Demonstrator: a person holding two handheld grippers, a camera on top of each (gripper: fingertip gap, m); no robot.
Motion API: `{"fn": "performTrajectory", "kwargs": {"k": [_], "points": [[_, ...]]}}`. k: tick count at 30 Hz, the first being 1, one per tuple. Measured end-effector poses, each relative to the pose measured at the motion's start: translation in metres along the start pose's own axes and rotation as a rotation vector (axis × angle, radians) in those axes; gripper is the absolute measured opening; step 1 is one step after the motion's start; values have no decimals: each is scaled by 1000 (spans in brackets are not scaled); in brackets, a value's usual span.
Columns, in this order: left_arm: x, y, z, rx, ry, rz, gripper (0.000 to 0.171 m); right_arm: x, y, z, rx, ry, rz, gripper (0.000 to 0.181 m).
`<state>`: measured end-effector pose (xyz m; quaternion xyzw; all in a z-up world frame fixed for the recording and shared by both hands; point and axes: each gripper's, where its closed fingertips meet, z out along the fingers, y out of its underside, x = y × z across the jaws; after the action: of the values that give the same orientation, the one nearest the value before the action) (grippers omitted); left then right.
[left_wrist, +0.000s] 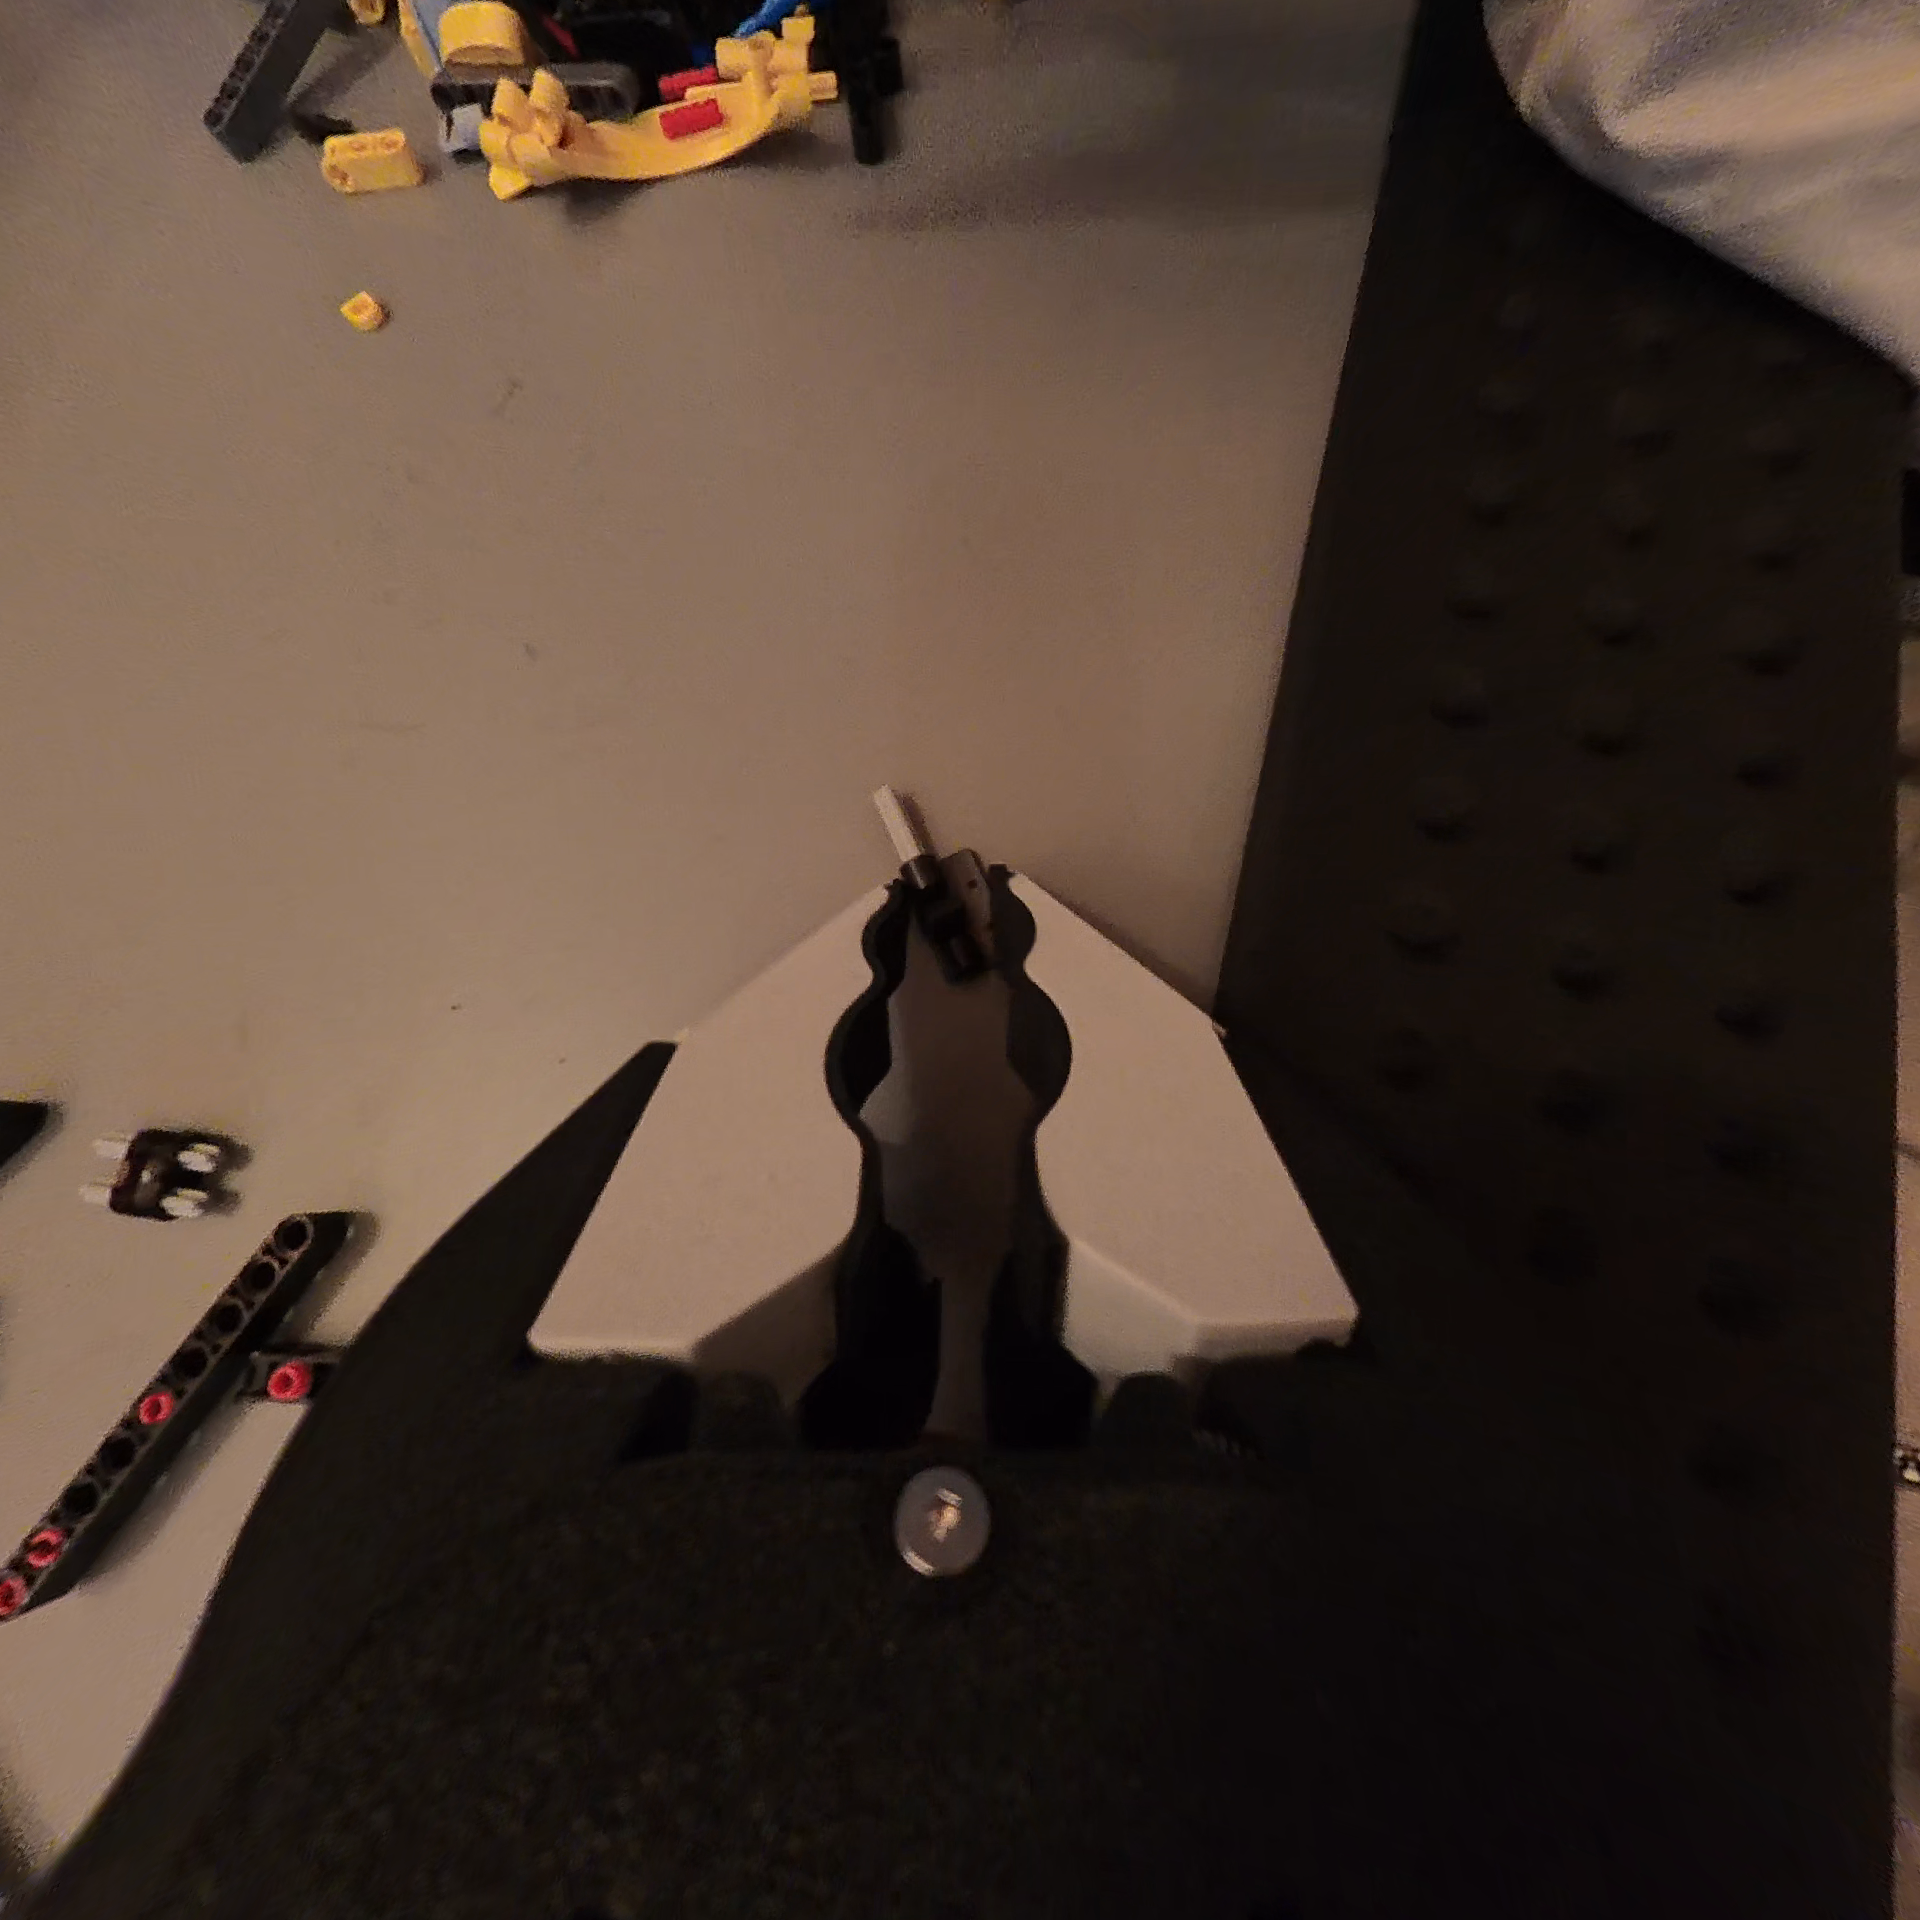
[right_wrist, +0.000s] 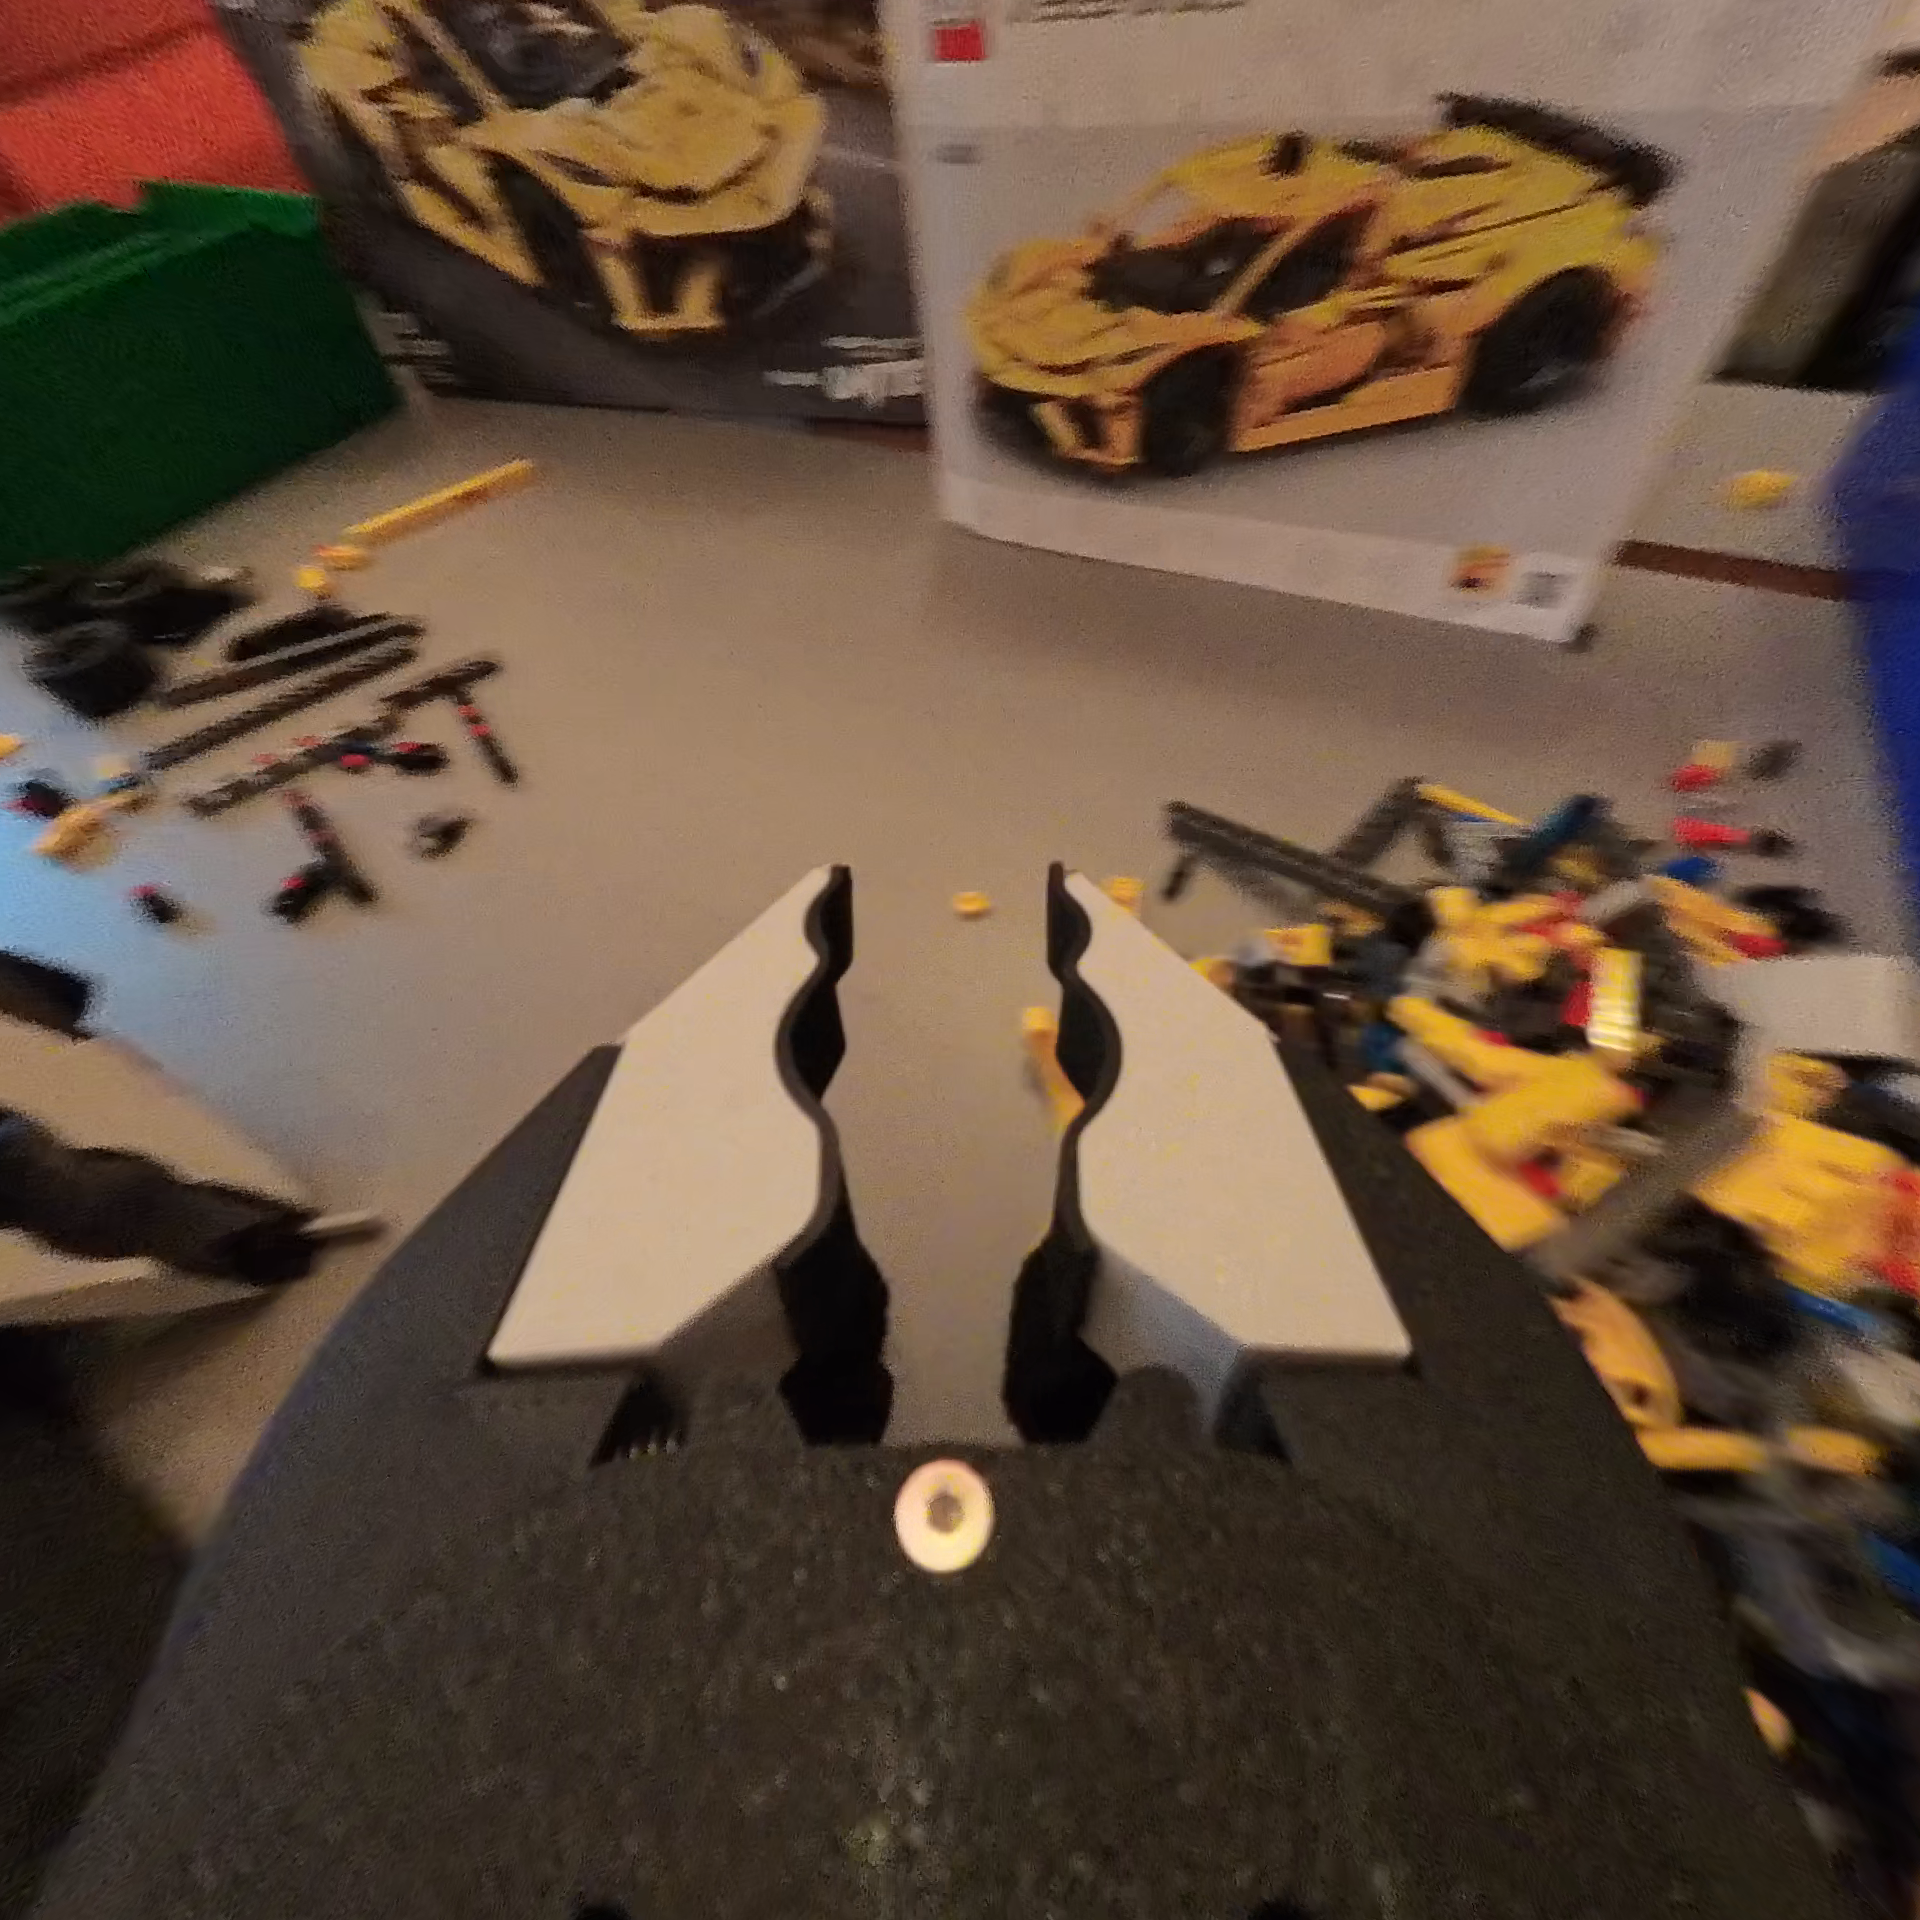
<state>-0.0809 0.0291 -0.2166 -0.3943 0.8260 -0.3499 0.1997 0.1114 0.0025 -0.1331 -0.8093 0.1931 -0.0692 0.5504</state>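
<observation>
My left gripper (left_wrist: 948, 891) is shut on a small black connector piece (left_wrist: 954, 909) with a white pin (left_wrist: 896, 821) sticking out past the fingertips. It hovers over the grey table, next to a dark studded panel (left_wrist: 1600, 790). My right gripper (right_wrist: 948, 883) is open and empty, its jaws well apart above the table. A tiny yellow piece (right_wrist: 971, 904) lies just beyond its fingertips, and a yellow part (right_wrist: 1044, 1049) lies by its right finger. The left gripper shows blurred at the left edge of the right wrist view (right_wrist: 156, 1216).
A yellow and black brick assembly (left_wrist: 644, 104), a small yellow piece (left_wrist: 364, 310), a black beam with red pins (left_wrist: 177, 1413) and a black connector (left_wrist: 161, 1174) lie on the table. A pile of yellow parts (right_wrist: 1558, 1060), black beams (right_wrist: 301, 717), a green bin (right_wrist: 177, 353) and two boxes picturing a yellow car (right_wrist: 1288, 312) surround the right gripper. Spacing between my two grippers at the tips: around 20 centimetres. My left tips are about 40 centimetres from the yellow car (right_wrist: 1288, 312), my right tips only 25 centimetres.
</observation>
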Motion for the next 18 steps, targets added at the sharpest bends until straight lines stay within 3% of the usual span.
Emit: {"fn": "performTrajectory", "kwargs": {"k": [2, 4, 6, 9, 12, 18], "points": [[-3, 1, -2, -3, -32, 37, 15, -59, 15, 12, -98, -270, 60, 37], [-17, -6, -11, 43, -152, 118, 7, -118, 37, 8, -280, -592, 166, 43], [-24, -18, -23, 122, -206, 157, 7, -151, 49, 1, -397, -785, 264, 44], [-25, -25, -33, 196, -204, 127, 7, -170, 55, 4, -418, -883, 343, 40], [-27, -28, -39, 237, -200, 100, 7, -186, 48, -2, -398, -1008, 411, 20], [-25, -26, -38, 228, -191, 102, 7, -186, 59, 5, -420, -958, 357, 11]]}}
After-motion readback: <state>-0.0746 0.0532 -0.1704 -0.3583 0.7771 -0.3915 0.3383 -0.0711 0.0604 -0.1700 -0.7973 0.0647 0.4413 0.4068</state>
